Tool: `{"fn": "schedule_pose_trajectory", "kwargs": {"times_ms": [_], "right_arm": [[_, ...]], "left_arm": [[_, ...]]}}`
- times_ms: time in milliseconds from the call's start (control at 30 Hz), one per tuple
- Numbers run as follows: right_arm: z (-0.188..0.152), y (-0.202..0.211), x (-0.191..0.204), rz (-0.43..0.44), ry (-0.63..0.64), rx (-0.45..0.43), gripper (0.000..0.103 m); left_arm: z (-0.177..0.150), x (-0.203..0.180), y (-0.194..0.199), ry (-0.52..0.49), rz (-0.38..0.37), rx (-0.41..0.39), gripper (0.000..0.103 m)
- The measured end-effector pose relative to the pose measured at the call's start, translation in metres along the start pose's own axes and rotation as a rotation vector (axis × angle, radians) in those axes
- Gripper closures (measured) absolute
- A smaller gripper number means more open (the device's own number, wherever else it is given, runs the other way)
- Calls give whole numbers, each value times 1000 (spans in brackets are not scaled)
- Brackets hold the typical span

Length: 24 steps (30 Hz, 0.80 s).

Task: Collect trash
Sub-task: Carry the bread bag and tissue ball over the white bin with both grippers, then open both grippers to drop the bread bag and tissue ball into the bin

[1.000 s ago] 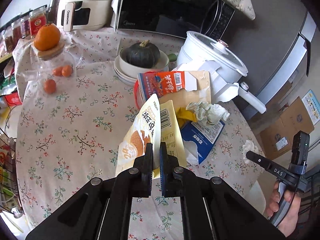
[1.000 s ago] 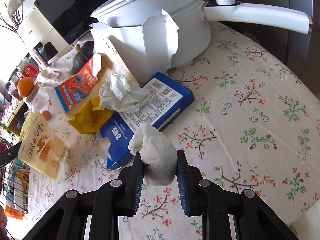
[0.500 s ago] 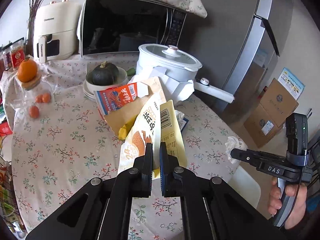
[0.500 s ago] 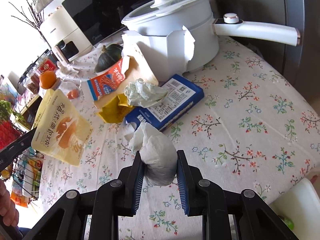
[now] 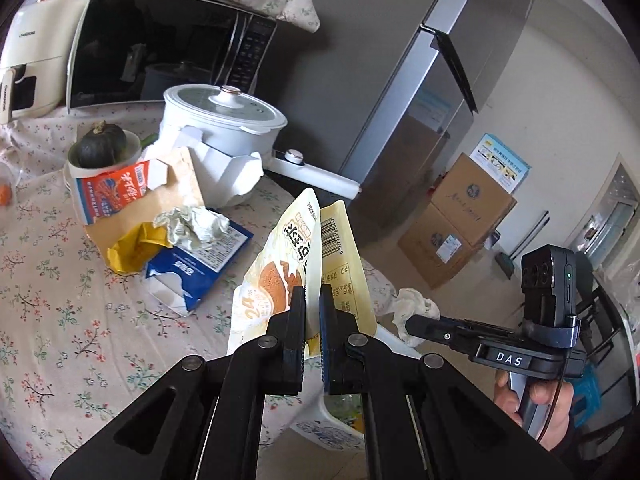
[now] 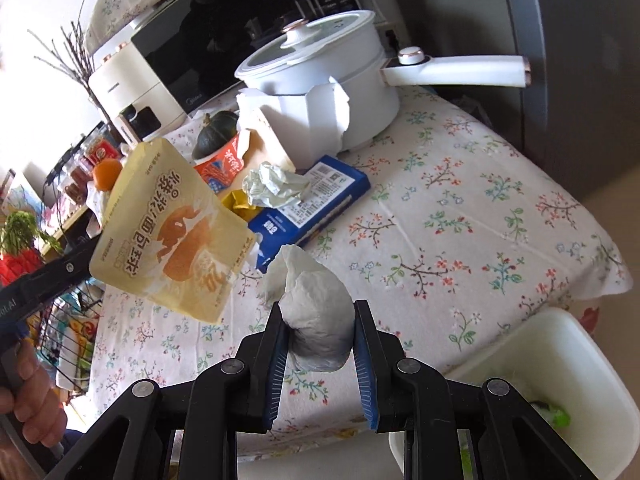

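Both grippers have swung toward the white bin (image 6: 560, 344); left gripper (image 5: 313, 300) pinches the yellow packet (image 5: 280, 276), right gripper (image 6: 320, 320) clamps the tissue wad (image 6: 316, 320).

A home kitchen: microwave (image 5: 160, 52), fridge (image 5: 420, 80), and electric pot (image 5: 224, 124) on a floral-clothed table (image 6: 480, 200).

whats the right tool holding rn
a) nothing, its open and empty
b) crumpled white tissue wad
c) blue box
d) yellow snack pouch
b: the right tool is clamped on a crumpled white tissue wad, with both pads pressing its sides; the yellow snack pouch hangs from the left tool, and the blue box lies on the table.
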State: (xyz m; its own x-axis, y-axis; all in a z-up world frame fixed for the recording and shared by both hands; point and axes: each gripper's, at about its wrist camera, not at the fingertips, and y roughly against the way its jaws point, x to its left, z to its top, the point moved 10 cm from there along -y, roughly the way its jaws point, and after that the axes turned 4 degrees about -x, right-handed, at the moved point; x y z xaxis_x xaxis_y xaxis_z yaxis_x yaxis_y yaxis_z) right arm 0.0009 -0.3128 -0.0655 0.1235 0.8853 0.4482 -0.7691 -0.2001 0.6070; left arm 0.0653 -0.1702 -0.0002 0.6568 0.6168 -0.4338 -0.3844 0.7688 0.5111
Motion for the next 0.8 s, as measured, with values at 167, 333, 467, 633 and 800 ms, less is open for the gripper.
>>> {"fn": "schedule_pose_trajectory", "kwargs": {"times_ms": [167,333,467,633,800], "right_arm": [[2,39,-42,-40,-92,-54,75],[-10,40,-94,-133,-180,-13,75],[-30,28,-127,-187,-245,60,75],[-61,17,-159,-243,-299,168,75],[-82,12,-177,-285,-301,243,73]], "left_arm": [[-20,-41,-23,-9,-96,46,97],[-46,-82,-45,14,-224,104,97],[-73,-112,-70,29,-297,165,97],[-112,-136,-104,7,-312,265,97],[-143,-149,-123,-22,-303,337,97]]}}
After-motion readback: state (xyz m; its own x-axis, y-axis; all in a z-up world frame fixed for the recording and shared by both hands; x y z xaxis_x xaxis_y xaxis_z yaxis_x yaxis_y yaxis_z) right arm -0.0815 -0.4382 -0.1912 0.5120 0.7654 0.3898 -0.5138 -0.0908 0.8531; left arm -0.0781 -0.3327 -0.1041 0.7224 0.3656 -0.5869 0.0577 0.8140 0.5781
